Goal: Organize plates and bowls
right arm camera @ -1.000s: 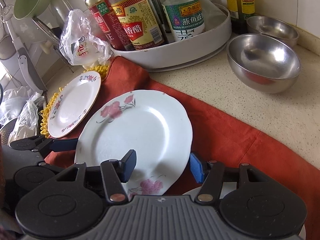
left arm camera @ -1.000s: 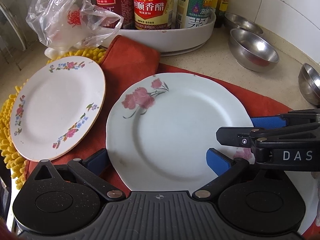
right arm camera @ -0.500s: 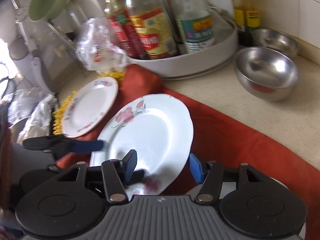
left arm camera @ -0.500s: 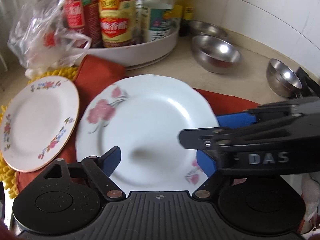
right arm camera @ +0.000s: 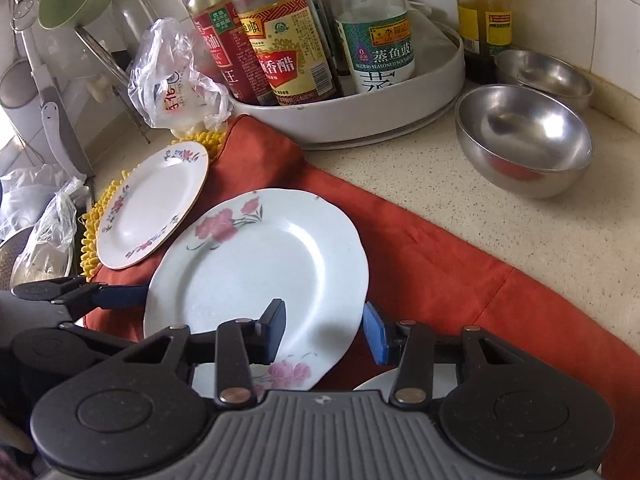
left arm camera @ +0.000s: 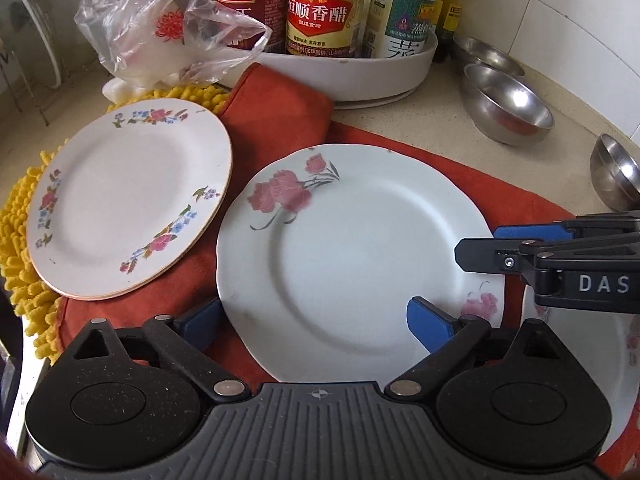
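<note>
A large white plate with pink flowers lies on a red cloth. My left gripper is open, its blue pads on either side of the plate's near edge. My right gripper is open and straddles the plate's right rim; it shows in the left wrist view. A smaller plate with a flowered rim lies to the left on a yellow mat. Another pink-flowered plate lies at the near right, partly hidden.
Steel bowls stand at the back right on the counter, another at the far right. A white tray with sauce bottles and a plastic bag stand behind the plates.
Both grippers swung briefly and came back to nearly the same pose as one second ago. The pink-flowered plate lies in the same place on the red cloth.
</note>
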### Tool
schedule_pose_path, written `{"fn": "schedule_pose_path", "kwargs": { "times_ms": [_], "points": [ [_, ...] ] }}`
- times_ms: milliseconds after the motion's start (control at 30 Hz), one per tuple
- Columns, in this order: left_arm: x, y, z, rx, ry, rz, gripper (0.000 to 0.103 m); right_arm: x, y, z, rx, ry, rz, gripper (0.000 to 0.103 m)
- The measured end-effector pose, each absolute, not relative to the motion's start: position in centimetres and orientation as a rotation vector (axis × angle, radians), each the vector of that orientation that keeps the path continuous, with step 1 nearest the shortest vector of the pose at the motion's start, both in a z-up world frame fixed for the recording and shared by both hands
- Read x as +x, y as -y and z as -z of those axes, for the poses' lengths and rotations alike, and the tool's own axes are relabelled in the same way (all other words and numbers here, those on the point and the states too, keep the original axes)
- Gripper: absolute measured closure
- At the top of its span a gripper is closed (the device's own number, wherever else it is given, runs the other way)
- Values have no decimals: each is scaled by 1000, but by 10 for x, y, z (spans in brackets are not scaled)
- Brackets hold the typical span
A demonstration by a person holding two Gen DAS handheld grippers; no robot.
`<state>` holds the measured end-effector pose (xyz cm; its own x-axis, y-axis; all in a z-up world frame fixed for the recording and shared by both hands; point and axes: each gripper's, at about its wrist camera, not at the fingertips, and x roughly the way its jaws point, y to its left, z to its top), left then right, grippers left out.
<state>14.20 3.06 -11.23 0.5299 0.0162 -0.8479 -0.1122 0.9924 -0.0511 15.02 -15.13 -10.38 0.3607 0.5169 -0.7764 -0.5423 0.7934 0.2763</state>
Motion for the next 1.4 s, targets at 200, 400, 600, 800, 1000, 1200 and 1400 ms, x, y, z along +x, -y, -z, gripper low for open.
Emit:
{"fn": "schedule_pose_path", "kwargs": {
  "times_ms": [200,400,600,800,1000,1200,1400],
  "points": [
    [151,-34,119,-105,-1003,-69,0,164,147,113,-20,-1019,-696,63],
    [148,-29,115,-78,-994,-84,2,153,146,112,-62,-988,-685,63],
    [140,-27,102,-68,-962,-84,2,147,149,101,-36,-961,-683,63],
    [132,-19,89,-51,-926,-71,2,137,158,88,-15,-928,-670,63],
    [126,-1,80,-33,-900,-35,2,123,179,75,10,-904,-634,63],
    [122,27,79,-1,-898,26,2,108,211,74,41,-902,-575,63],
    [118,61,84,36,-912,98,2,88,251,79,80,-916,-508,63]
  ]
}}
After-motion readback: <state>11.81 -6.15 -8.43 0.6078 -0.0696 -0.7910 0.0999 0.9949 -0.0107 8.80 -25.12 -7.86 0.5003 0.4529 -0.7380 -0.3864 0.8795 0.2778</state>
